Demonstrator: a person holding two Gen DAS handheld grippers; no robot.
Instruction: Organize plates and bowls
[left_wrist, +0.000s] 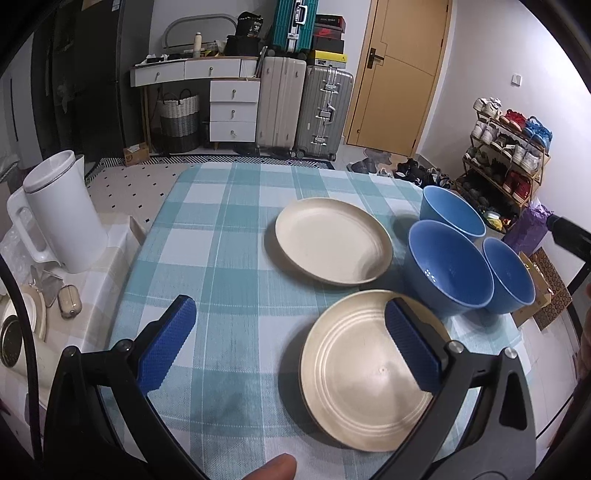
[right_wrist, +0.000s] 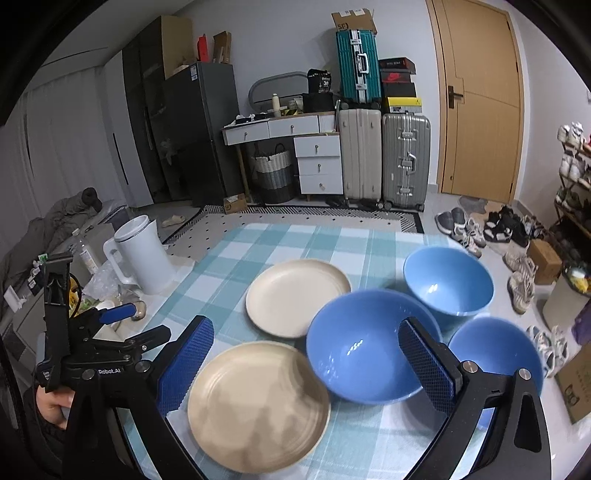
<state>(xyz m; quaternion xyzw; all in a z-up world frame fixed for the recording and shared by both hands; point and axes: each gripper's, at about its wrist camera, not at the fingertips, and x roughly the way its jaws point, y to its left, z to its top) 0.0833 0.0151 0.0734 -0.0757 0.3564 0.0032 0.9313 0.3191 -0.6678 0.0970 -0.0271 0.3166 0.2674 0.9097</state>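
Both tongs stand wide apart and hold nothing: our left tongs hang above the checked worktop, our right tongs likewise.

Working from the largest thing down, the worktop carries all five dishes on its teal-and-white cloth, spread singly and unstacked, so we judge the sorting not yet begun. Next come two cream plates. The near plate lies closest to us, its right part behind the left tongs' right finger; in the right wrist view it sits low between the right tongs' fingers, toward the left one. The far plate rests just beyond it, apart from both tongs.

Then the three blue bowls, clustered right of the plates. The middle bowl shows partly behind the right tongs' right finger, which suggests we take it first. The far bowl stands behind it, and the right bowl is beside it at the worktop's edge, perhaps the riskiest spot.

A white kettle stands off to the left.
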